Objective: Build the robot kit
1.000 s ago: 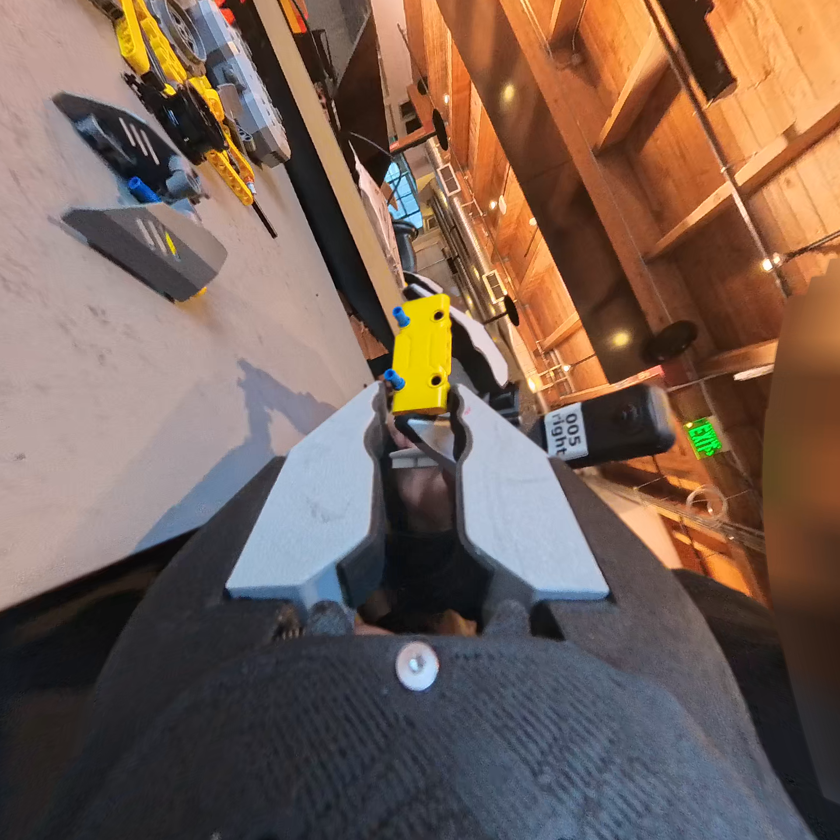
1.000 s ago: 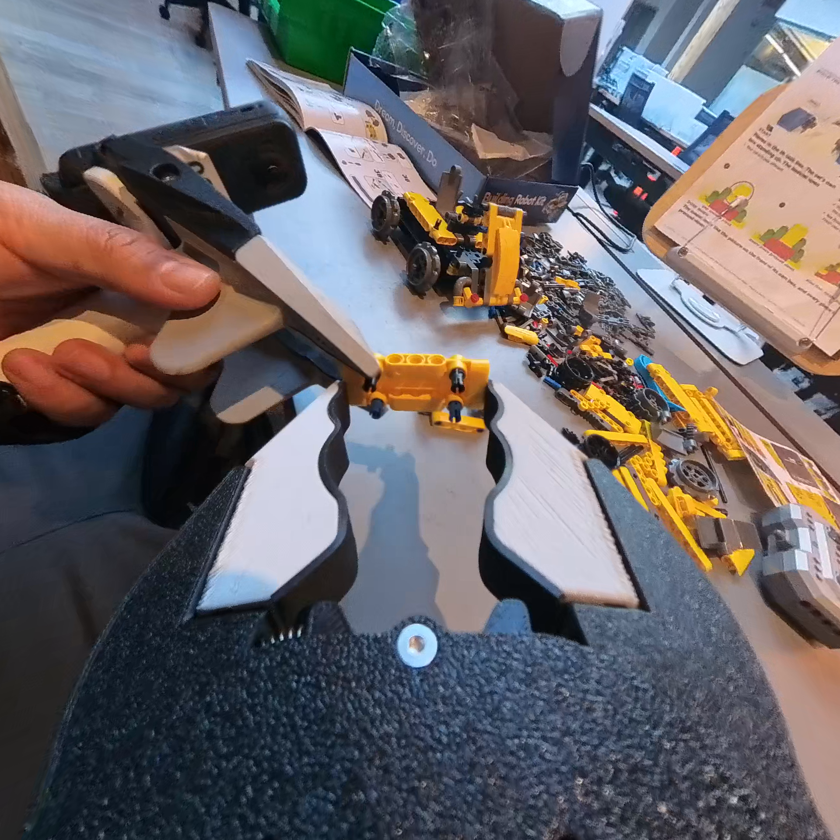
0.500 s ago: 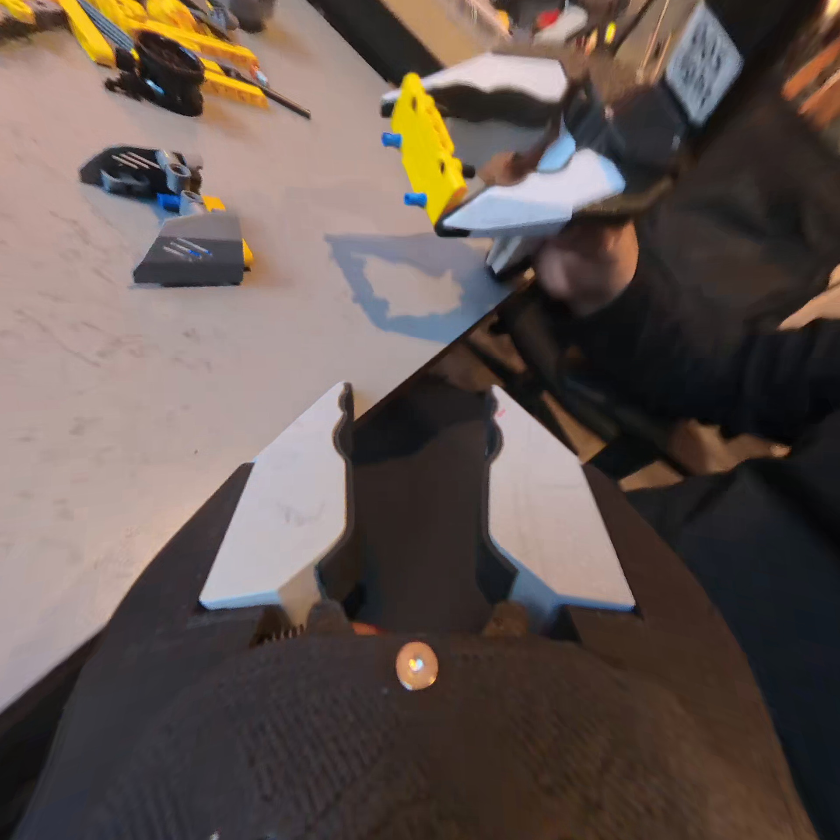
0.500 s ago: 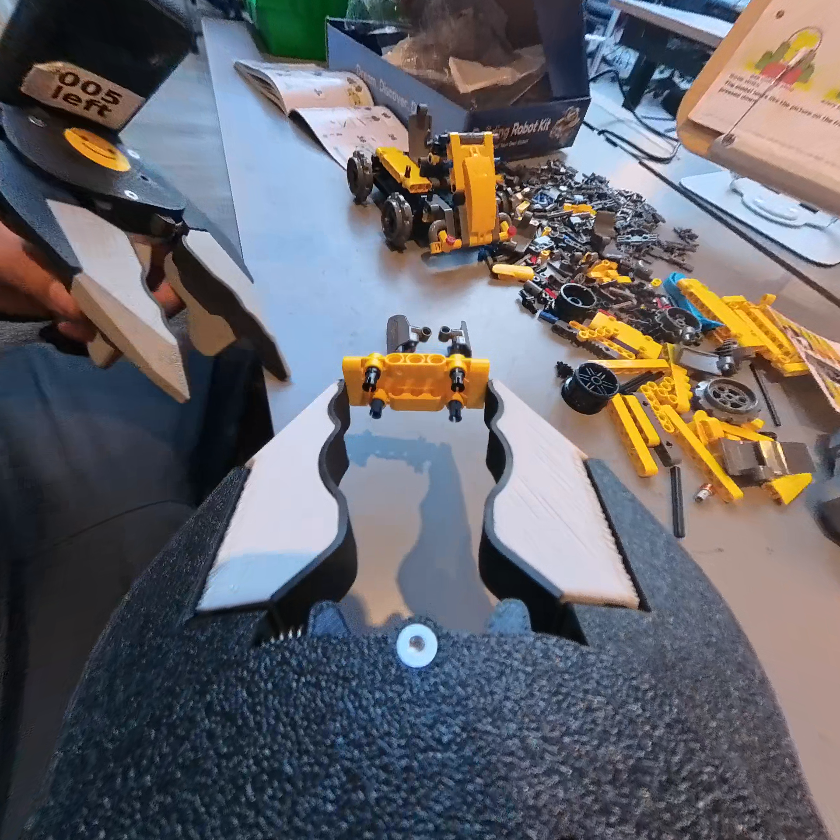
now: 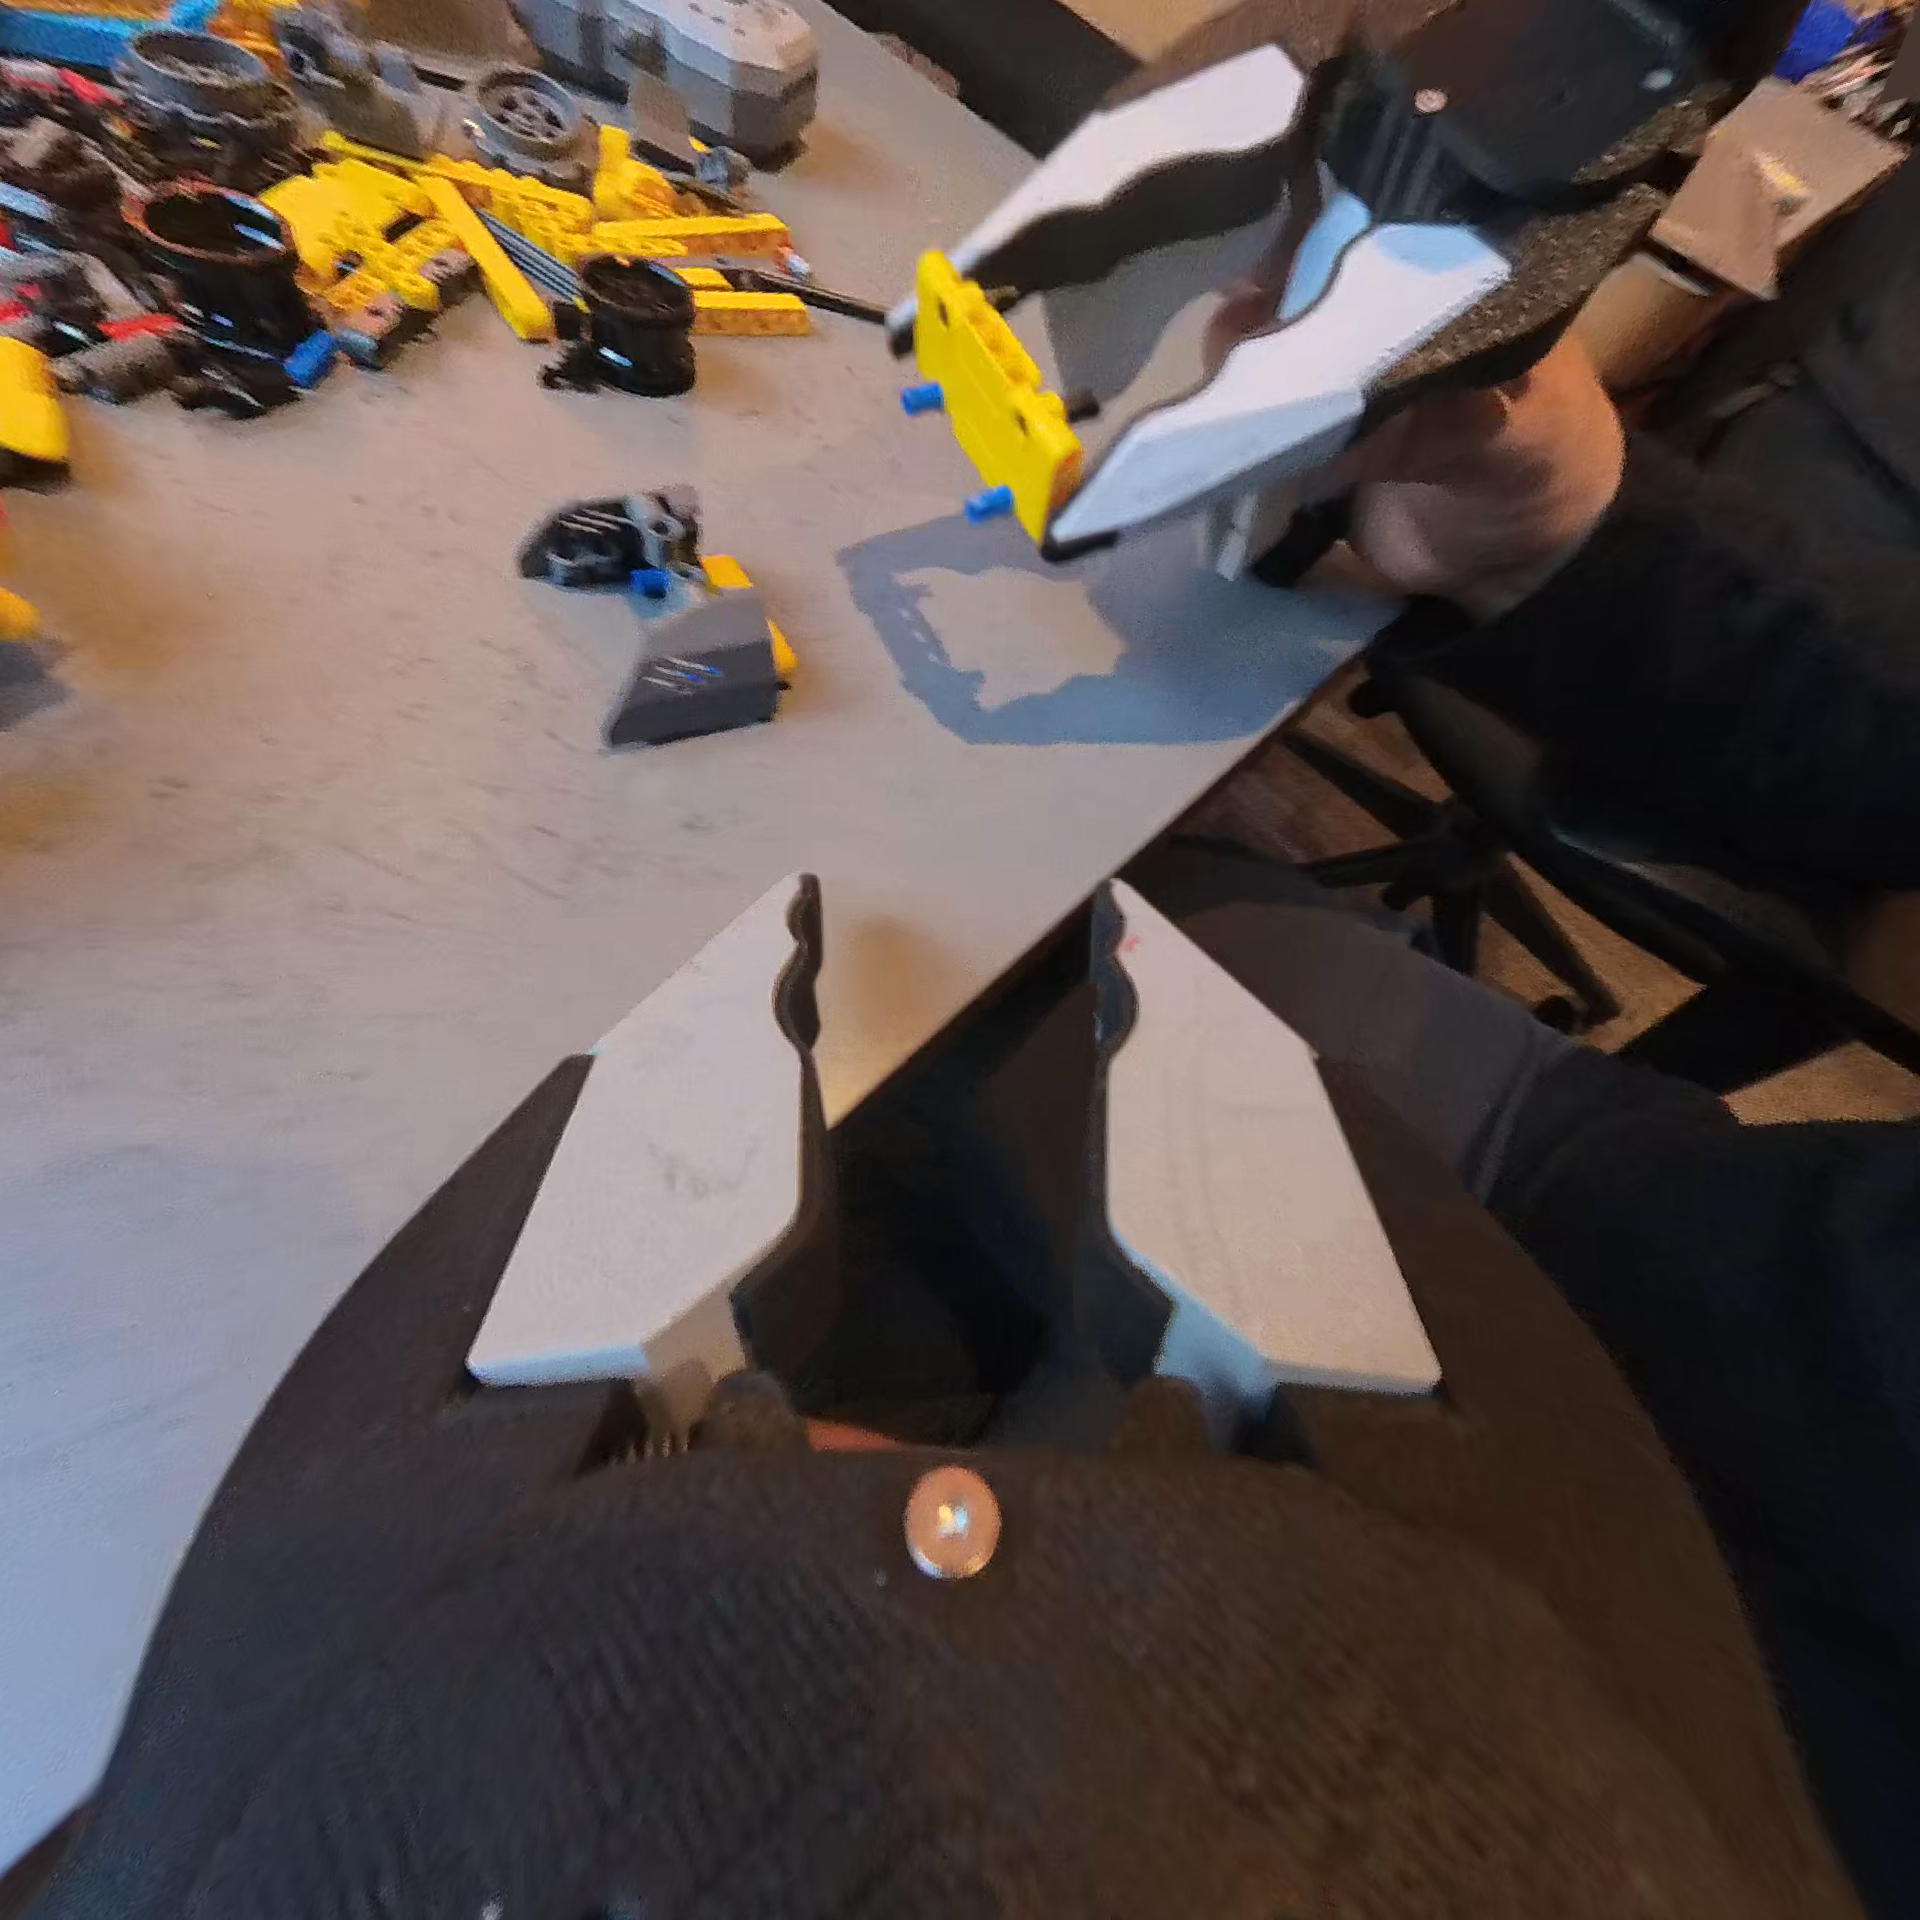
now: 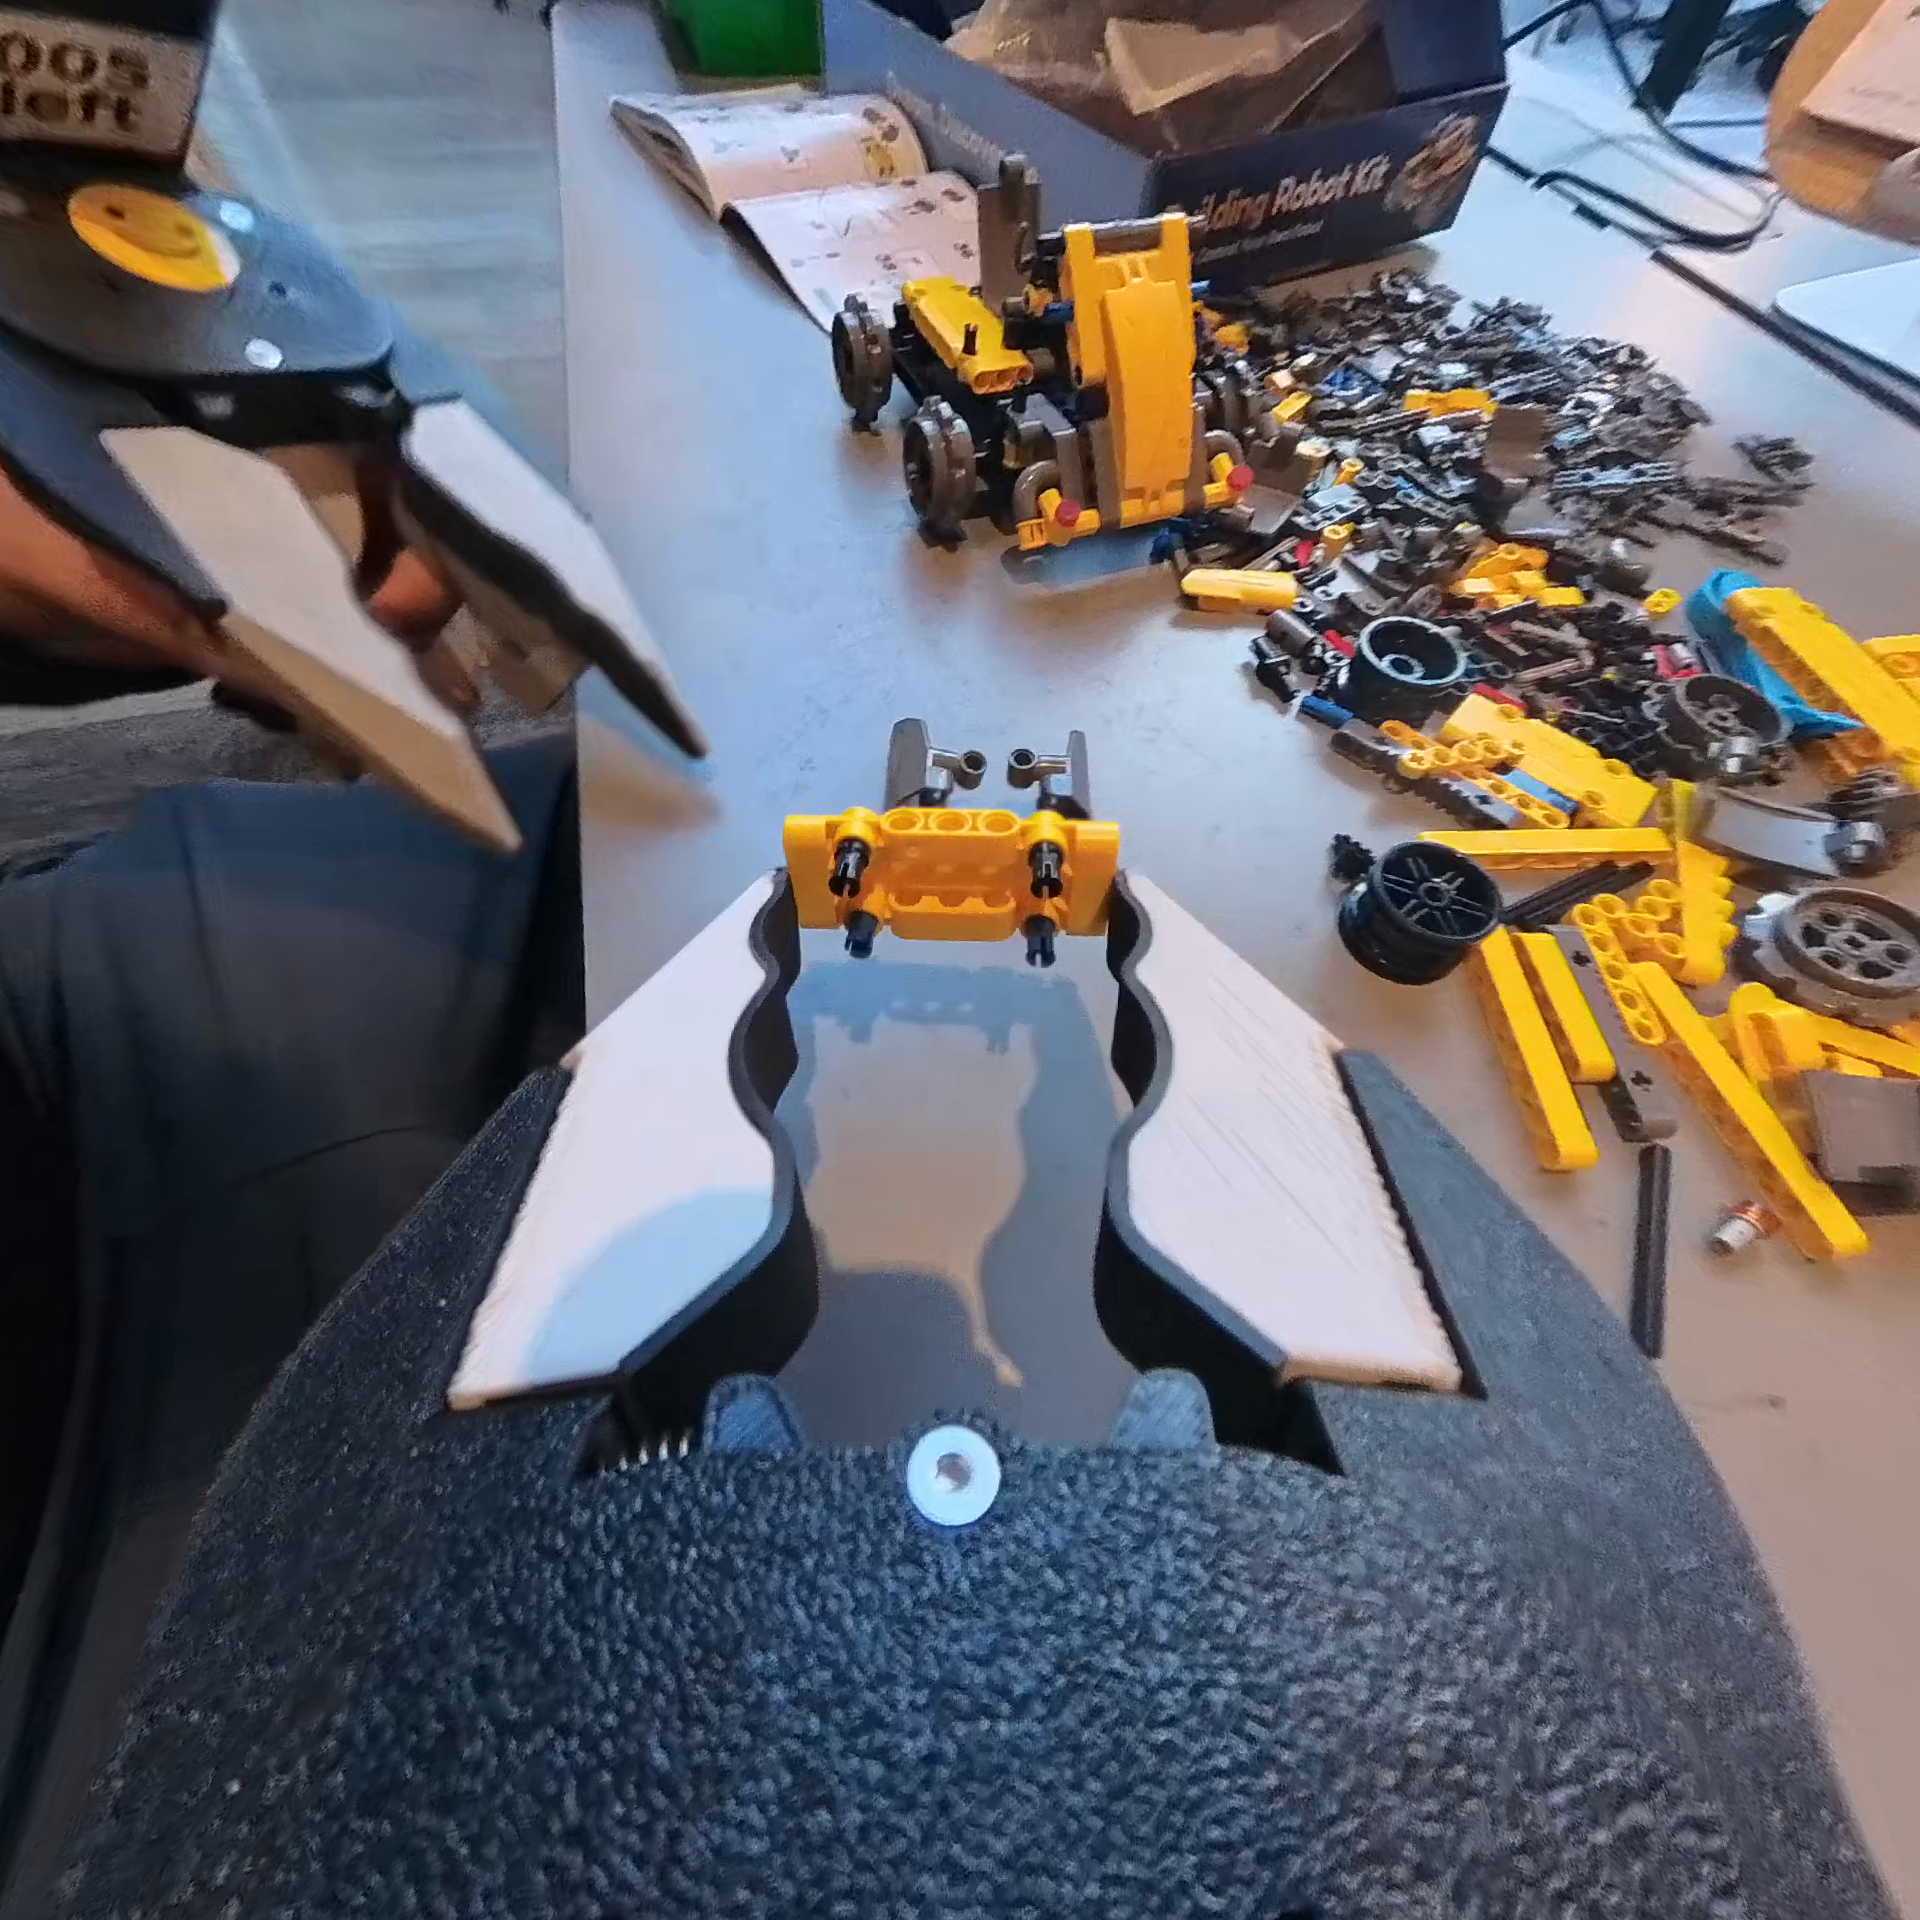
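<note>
Left wrist view: left gripper (image 5: pixel 951 914) empty, jaws standing apart with only the near table edge and dark floor showing between them. It hangs over the edge of the grey table (image 5: pixel 312 935), touching nothing. At 1 o'clock, well up the frame, the right gripper (image 5: pixel 987 416) pinches a yellow panel block (image 5: pixel 987 400) end to end, blue pins sticking out of its side; the block is off the table, its shadow below. Nearest loose parts: a small dark grey pair of wedge pieces (image 5: pixel 665 613) at 11 o'clock, apart from both grippers. Pile of yellow beams and black wheels (image 5: pixel 416 229) at 10 to 11 o'clock, far side. View is blurred.

Right wrist view: right gripper (image 6: pixel 951 894) clamped on the yellow panel block (image 6: pixel 951 873), fingertips on its two short ends, black pins facing the camera. Block held clear above the table (image 6: pixel 727 520). Just past it at 12 o'clock lie the dark grey wedge pieces (image 6: pixel 982 769), not touching it. Left gripper (image 6: pixel 603 800) at 10 o'clock, jaws parted, nothing in them, near but apart from the block. Part-built yellow wheeled model (image 6: pixel 1049 405) at 12 to 1 o'clock, open instruction booklet (image 6: pixel 810 187) and dark kit box (image 6: pixel 1299 156) behind it. Loose parts heap (image 6: pixel 1558 644) at 2 to 3 o'clock.

Progress as it looks: model partly assembled, many pieces unused, block in hand and not attached to anything.
</note>
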Action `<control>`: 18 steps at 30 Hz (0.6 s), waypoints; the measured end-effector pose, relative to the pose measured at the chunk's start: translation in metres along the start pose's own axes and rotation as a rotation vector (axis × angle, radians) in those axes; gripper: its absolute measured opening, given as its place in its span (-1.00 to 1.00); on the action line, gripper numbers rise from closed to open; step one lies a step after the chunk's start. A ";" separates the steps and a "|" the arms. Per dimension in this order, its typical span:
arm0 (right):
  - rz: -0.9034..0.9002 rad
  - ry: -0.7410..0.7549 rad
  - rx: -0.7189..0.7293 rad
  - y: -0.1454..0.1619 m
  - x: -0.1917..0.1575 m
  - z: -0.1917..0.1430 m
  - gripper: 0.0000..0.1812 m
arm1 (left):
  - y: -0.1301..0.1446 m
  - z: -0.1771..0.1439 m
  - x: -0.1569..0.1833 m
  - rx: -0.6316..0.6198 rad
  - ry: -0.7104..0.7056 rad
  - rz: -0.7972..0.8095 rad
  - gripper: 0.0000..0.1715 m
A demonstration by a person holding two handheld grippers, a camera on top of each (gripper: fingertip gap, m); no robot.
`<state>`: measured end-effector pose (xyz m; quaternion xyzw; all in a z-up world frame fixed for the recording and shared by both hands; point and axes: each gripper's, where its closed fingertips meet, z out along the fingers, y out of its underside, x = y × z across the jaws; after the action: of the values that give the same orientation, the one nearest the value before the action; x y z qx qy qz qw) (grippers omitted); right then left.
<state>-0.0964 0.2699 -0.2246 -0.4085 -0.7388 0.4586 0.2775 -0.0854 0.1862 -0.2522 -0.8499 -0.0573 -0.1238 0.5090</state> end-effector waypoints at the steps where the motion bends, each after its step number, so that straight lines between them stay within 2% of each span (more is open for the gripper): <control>1: 0.002 -0.020 -0.012 0.001 -0.002 0.002 -0.34 | -0.005 -0.001 -0.008 -0.006 -0.033 0.014 -0.42; 3: 0.007 -0.034 -0.028 0.003 -0.001 0.005 -0.34 | -0.016 0.000 -0.025 -0.031 -0.095 0.039 -0.40; 5: 0.020 -0.041 -0.039 0.003 0.001 0.008 -0.34 | -0.026 0.009 -0.035 -0.083 -0.095 0.021 -0.30; 7: 0.036 -0.046 -0.030 0.002 0.004 0.008 -0.34 | -0.037 0.022 -0.043 -0.127 -0.090 0.016 -0.31; 12: 0.124 -0.031 0.052 -0.007 0.016 -0.001 -0.34 | -0.022 0.048 -0.055 -0.339 -0.115 0.127 -0.54; 14: 0.159 -0.036 0.082 -0.010 0.020 -0.005 -0.35 | -0.022 0.051 -0.053 -0.345 -0.120 0.189 -0.70; 18: 0.188 -0.094 0.091 -0.011 0.016 -0.006 -0.35 | -0.022 0.056 -0.049 -0.399 -0.090 0.343 -0.70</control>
<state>-0.1039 0.2834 -0.2114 -0.4411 -0.6879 0.5341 0.2166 -0.1291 0.2472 -0.2717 -0.9353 0.0906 -0.0068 0.3420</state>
